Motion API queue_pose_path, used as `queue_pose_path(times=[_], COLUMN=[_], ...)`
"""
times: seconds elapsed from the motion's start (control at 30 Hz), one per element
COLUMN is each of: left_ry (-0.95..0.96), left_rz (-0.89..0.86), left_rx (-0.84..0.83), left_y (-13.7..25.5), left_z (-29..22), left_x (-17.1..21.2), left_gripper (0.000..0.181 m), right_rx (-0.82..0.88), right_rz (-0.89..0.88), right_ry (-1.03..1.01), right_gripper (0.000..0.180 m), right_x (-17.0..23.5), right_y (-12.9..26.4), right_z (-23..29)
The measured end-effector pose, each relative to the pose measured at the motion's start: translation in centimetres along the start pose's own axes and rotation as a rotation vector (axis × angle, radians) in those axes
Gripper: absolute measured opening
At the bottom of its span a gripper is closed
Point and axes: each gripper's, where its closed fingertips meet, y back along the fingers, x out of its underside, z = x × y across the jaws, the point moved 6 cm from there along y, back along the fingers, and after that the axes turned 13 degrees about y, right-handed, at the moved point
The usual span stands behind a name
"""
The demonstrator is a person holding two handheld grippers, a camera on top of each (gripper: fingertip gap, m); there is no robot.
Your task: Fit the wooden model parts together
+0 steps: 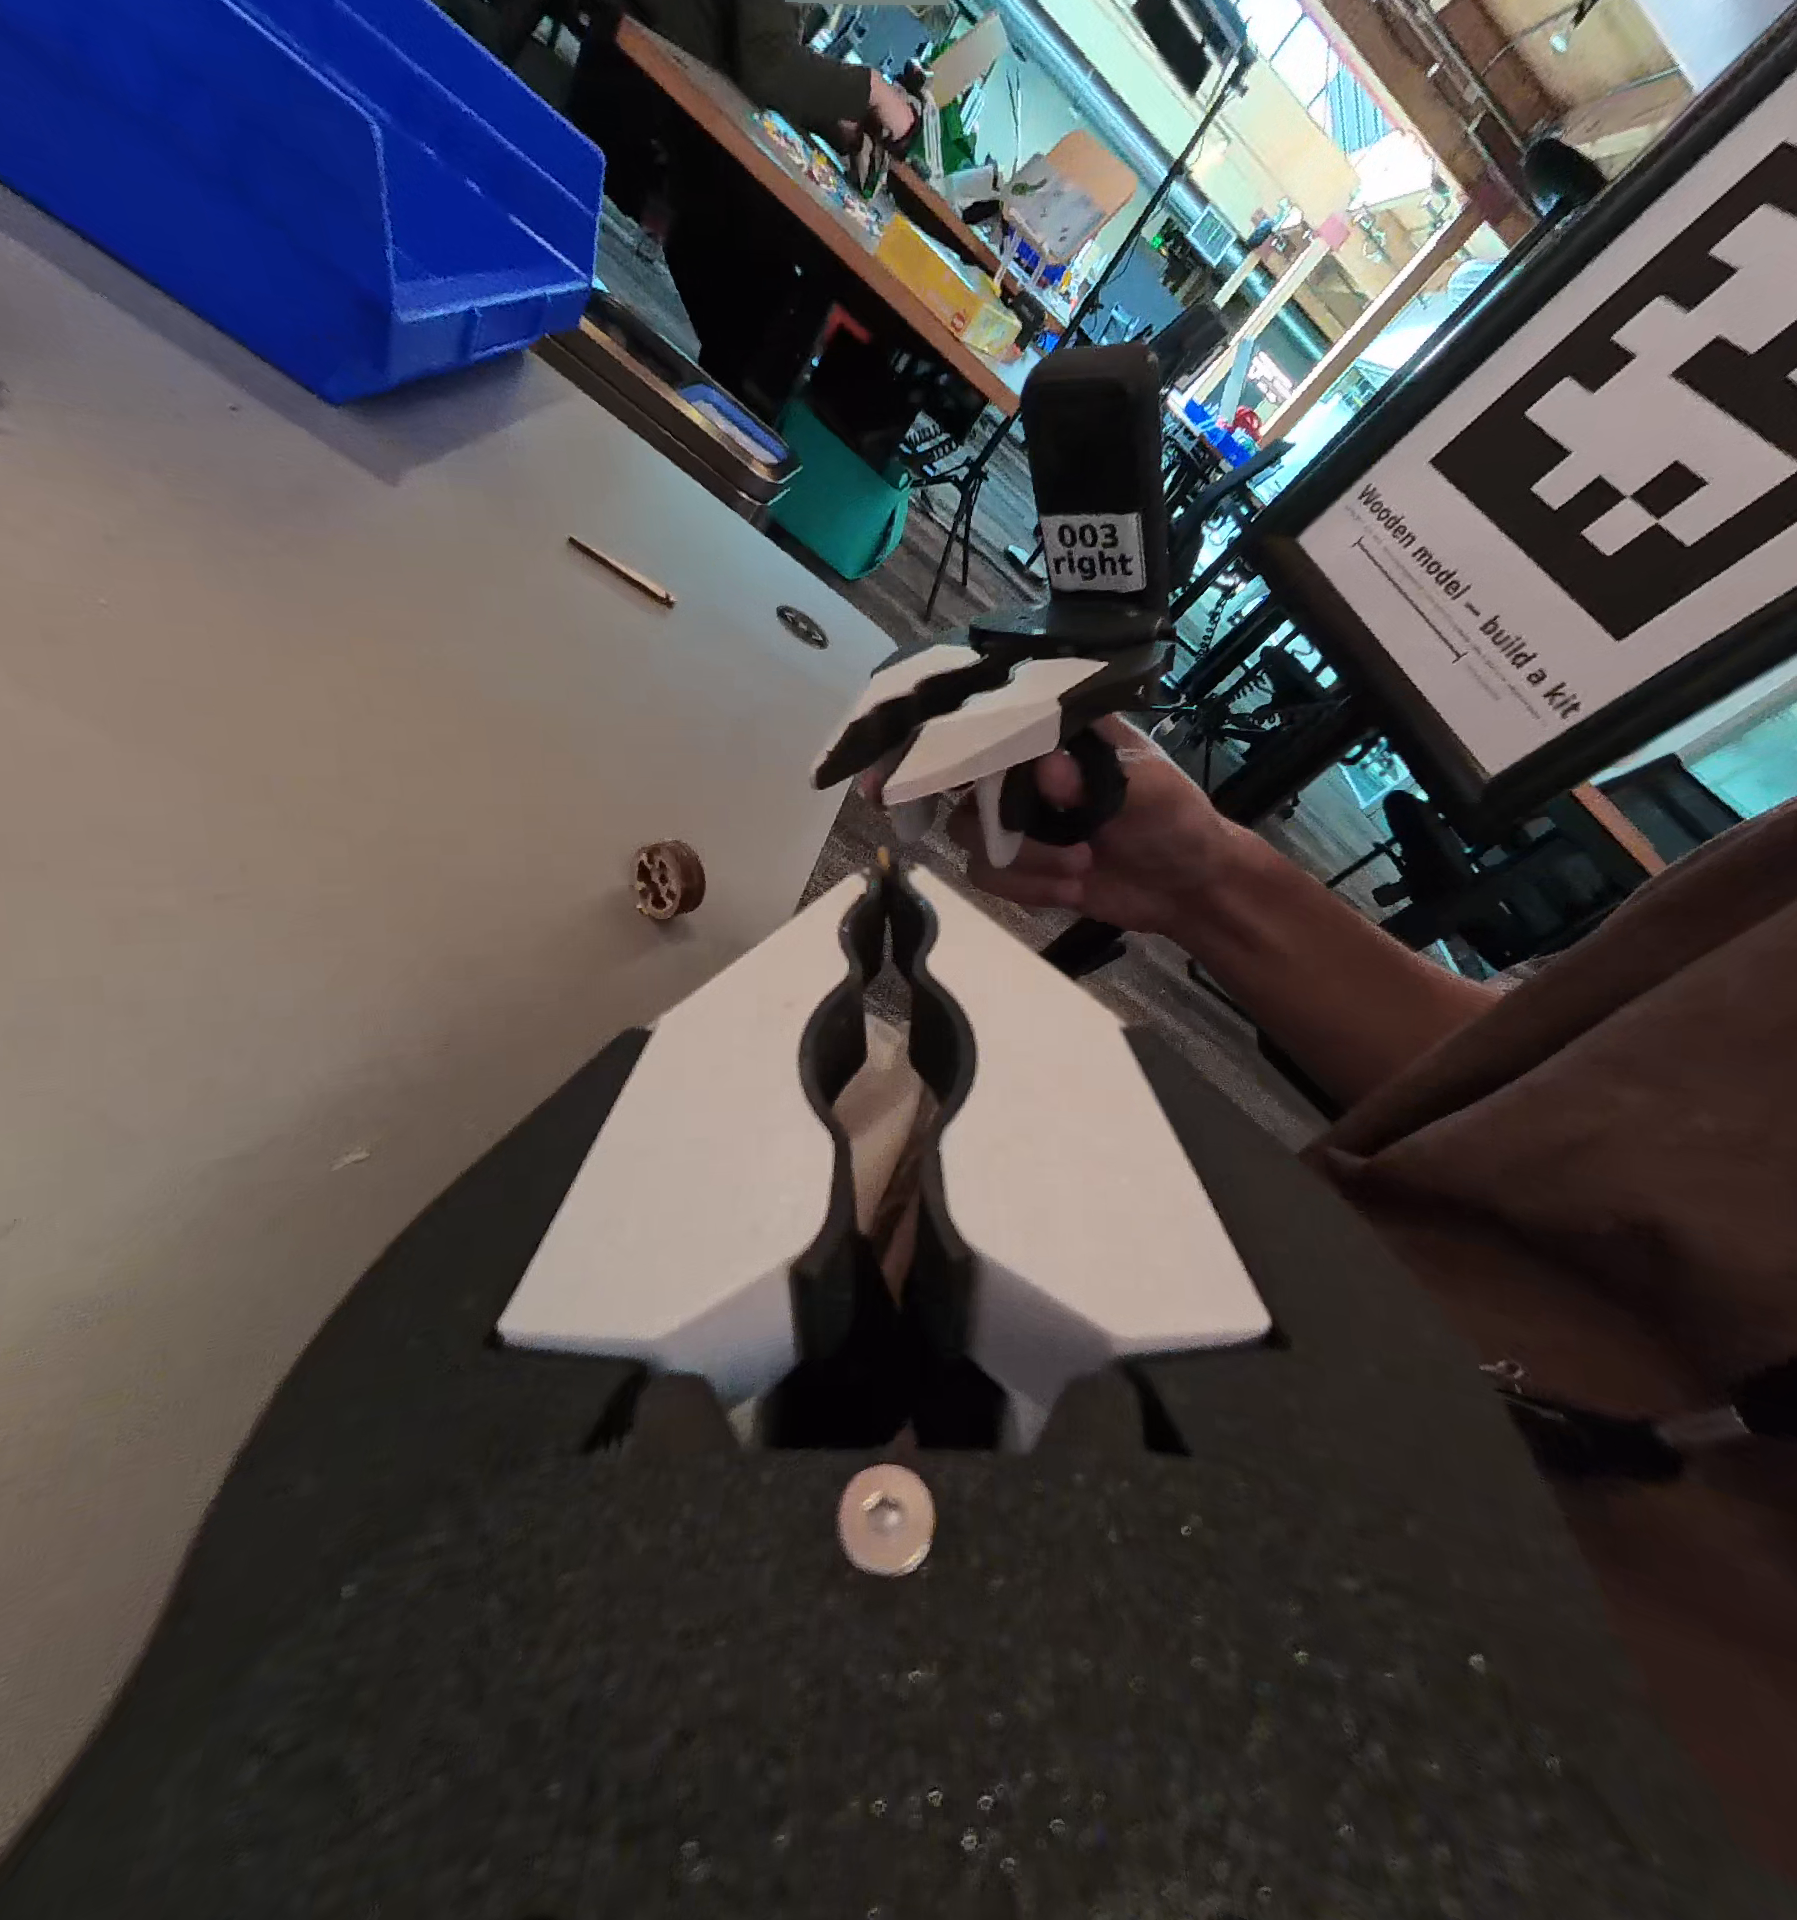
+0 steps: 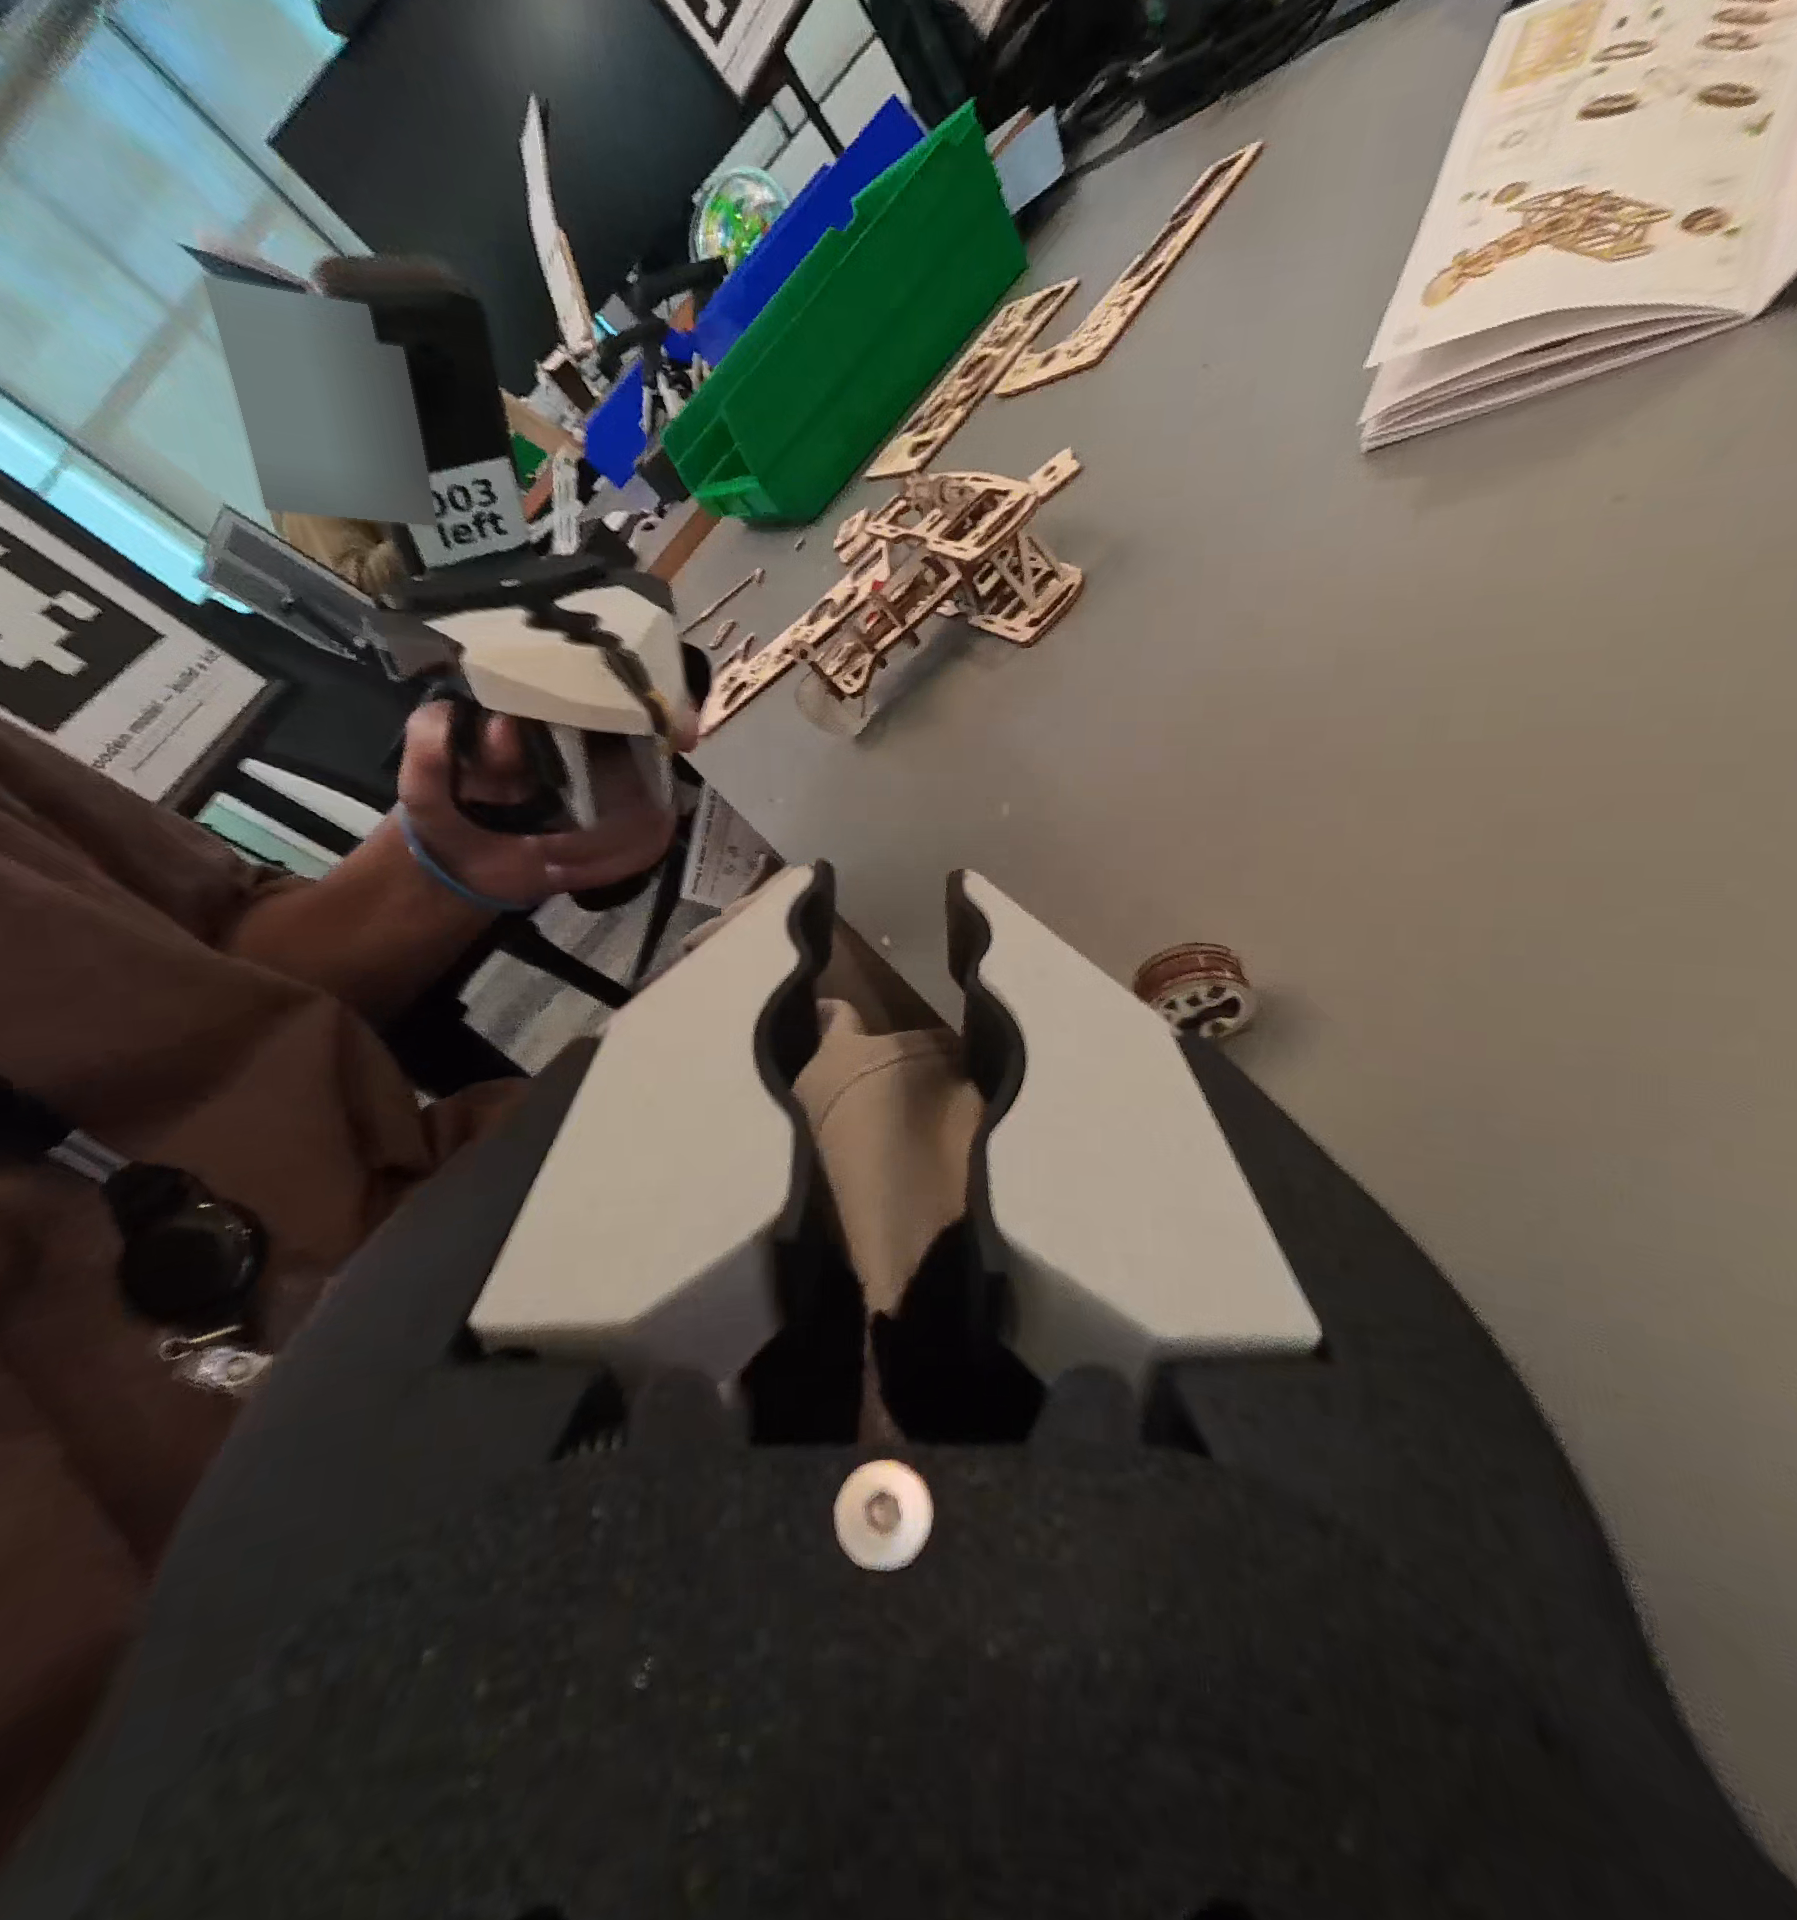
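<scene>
My left gripper is shut on a thin wooden pin whose tip pokes out past the fingertips. It is held in the air off the table's edge and also shows in the right wrist view. My right gripper is open and empty, held near the table's edge; in the left wrist view it is just beyond the pin's tip. A small wooden wheel lies on the grey table, also seen just right of my right fingers. A partly built wooden model stands farther back.
A loose wooden stick lies on the table. Cut-out wooden sheets, an open instruction booklet and a green bin lie beyond the model. A blue bin sits at the far left. A marker sign stands off the table. Measured from the fingertips, the small wooden wheel is 7 cm or so from the right gripper and 12 cm from the left. My right wrist view looks at it from another angle.
</scene>
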Motion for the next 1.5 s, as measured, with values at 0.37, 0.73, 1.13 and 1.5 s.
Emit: queue_pose_path(times=[0.37,0.73,1.13,1.5], left_ry=[0.063,0.086,0.01,0.11], left_rz=[-0.085,-0.078,-0.043,-0.039], left_rx=[0.21,0.251,0.103,-0.313], left_y=[-3.8,-4.3,-4.2,-8.8], left_z=[-1.8,-2.0,-1.1,3.1], left_x=[0.5,1.1,1.8,4.6], left_gripper=[0.0,0.0,0.0,0.0], right_rx=[-0.258,-0.403,-0.28,0.375], right_rz=[-0.098,-0.154,-0.094,0.259], right_ry=[-0.122,-0.156,-0.138,0.074], right_gripper=[0.018,0.016,0.0,0.0], right_x=[-0.6,-1.1,-0.4,1.5], right_y=[-0.5,-0.6,-1.0,-0.3], right_z=[2.5,3.8,2.6,-3.5])
